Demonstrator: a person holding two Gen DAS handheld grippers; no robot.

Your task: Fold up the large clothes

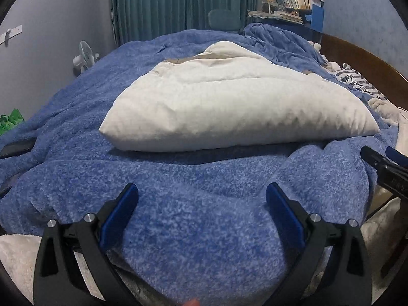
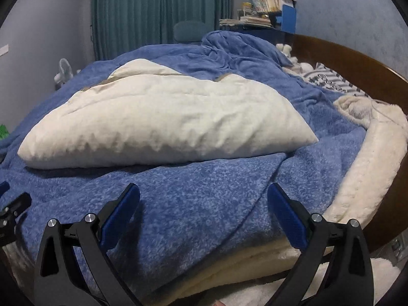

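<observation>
A large cream padded garment (image 1: 229, 102) lies folded flat on a blue fleece blanket (image 1: 191, 216) spread over the bed; it also shows in the right wrist view (image 2: 158, 119). My left gripper (image 1: 201, 199) is open and empty, low over the blanket's near edge, short of the garment. My right gripper (image 2: 204, 199) is open and empty over the same edge of the blanket (image 2: 191, 204), further right. The right gripper's tip shows at the left wrist view's right edge (image 1: 382, 165).
A wooden bed frame (image 2: 357, 71) curves along the right. A cream fleece layer (image 2: 369, 165) lies under the blanket's edge. A striped pillow (image 1: 357, 81) is at the right. A fan (image 1: 84, 56), green curtains (image 1: 183, 5) and a cluttered shelf (image 1: 293, 5) stand beyond.
</observation>
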